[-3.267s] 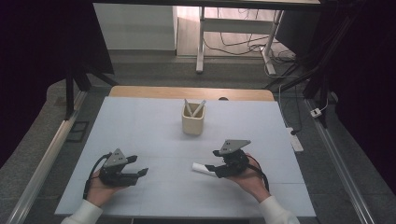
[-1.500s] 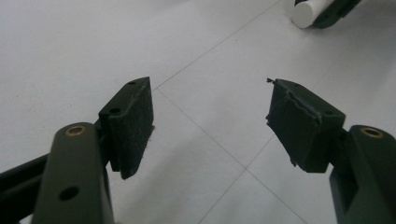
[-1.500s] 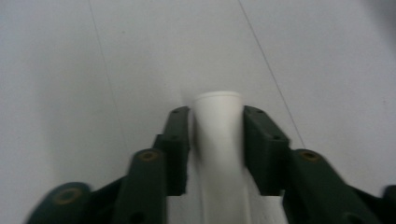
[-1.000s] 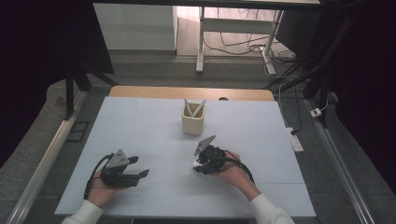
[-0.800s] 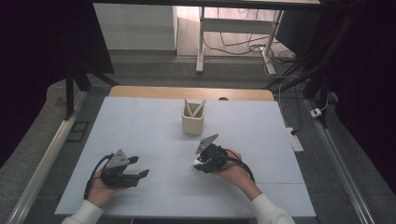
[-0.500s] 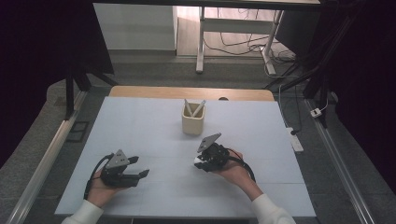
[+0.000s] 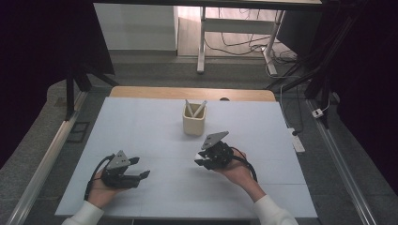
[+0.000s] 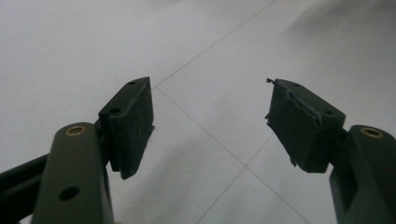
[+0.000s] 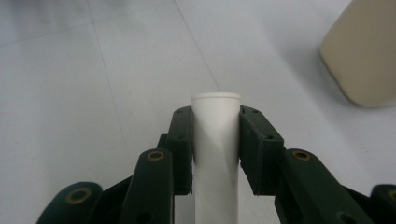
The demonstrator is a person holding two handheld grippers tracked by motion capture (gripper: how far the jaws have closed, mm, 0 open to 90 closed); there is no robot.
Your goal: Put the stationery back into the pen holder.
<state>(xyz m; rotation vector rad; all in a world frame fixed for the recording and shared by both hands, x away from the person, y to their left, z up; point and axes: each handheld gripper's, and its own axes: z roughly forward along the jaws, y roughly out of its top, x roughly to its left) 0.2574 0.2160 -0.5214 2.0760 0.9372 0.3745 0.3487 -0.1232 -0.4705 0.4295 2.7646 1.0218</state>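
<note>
Two sticks, high view: two white sticks (image 7: 197, 108) are seen leaning in the beige cup (image 7: 194, 125), which stands upright at mid-table toward the far side of the white table (image 7: 141, 122).
Right gripper, high view: the right gripper (image 7: 202, 161) is held just near of the cup, a white tube (image 7: 199, 156) showing at its tip.
Left gripper, high view: the left gripper (image 7: 139, 168) is rested near the table's near-left edge, well apart from the cup.
Left gripper view: its pads (image 8: 133, 123) are spread wide over bare table, nothing between them.
Right gripper view: the white tube (image 9: 215, 140) is clamped between both pads (image 9: 183, 140), its flat end pointing far; the beige cup (image 9: 364, 60) is seen far right, its contents out of frame.
</note>
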